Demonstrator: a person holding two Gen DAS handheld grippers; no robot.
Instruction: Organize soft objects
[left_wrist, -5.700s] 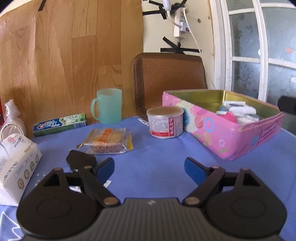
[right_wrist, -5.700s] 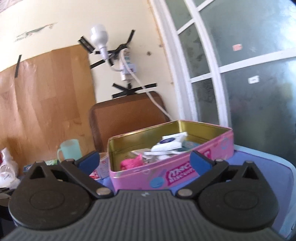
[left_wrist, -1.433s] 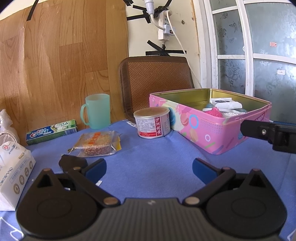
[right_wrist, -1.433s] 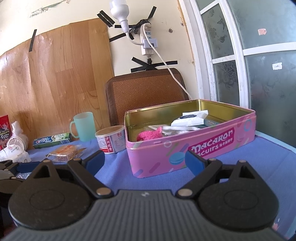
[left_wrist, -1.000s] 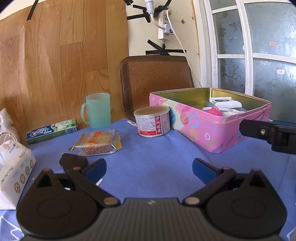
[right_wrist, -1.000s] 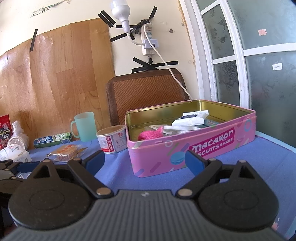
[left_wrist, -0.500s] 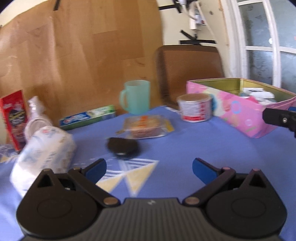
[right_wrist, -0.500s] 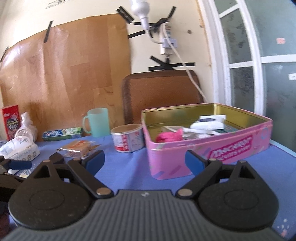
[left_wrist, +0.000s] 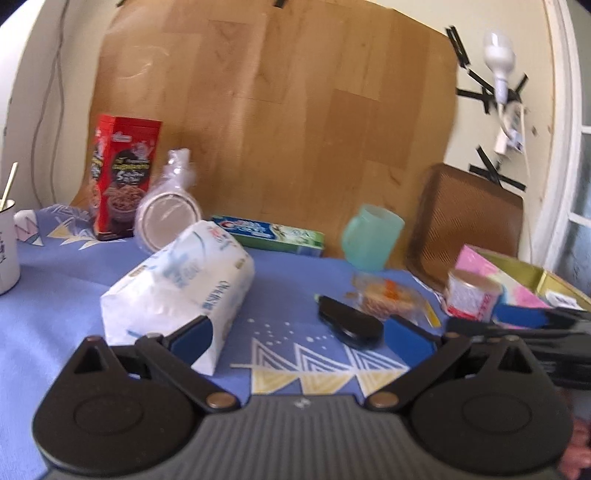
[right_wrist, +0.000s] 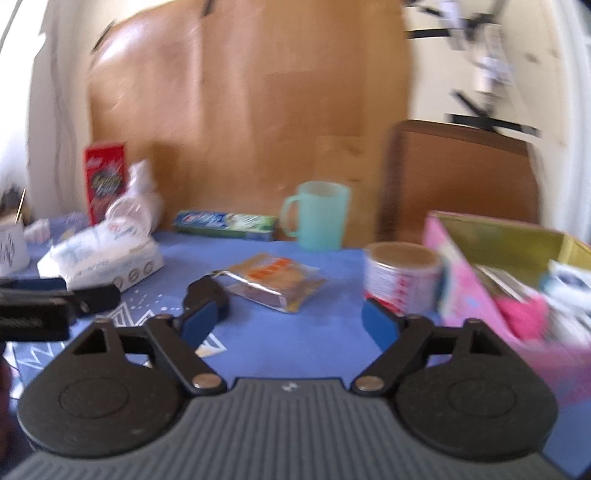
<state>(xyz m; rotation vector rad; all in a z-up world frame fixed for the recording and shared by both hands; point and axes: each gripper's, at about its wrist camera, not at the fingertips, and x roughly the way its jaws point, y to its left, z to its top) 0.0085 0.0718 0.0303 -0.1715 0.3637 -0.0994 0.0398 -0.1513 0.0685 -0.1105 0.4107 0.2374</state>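
Note:
A white soft tissue pack (left_wrist: 177, 288) lies on the blue tablecloth, just ahead of my left finger; it also shows in the right wrist view (right_wrist: 103, 254). A wrapped snack (left_wrist: 388, 295) and a flat black object (left_wrist: 349, 323) lie mid-table; the snack (right_wrist: 273, 282) sits ahead of the right gripper. The pink tin (right_wrist: 465, 280) stands at the right with a pink cloth (right_wrist: 524, 314) inside. My left gripper (left_wrist: 301, 332) is open and empty. My right gripper (right_wrist: 290, 317) is open and empty.
A green mug (left_wrist: 371, 236), a toothpaste box (left_wrist: 269, 230), a red carton (left_wrist: 123, 177), bagged bowls (left_wrist: 166, 218) and a white cup (left_wrist: 7, 243) stand along the back and left. A small can (right_wrist: 402, 273) stands beside the tin. A brown chair back (right_wrist: 461, 173) is behind.
Both grippers have swung left. The tissue pack now lies close in front of the left gripper, and the tin has slid to the right edge of both views.

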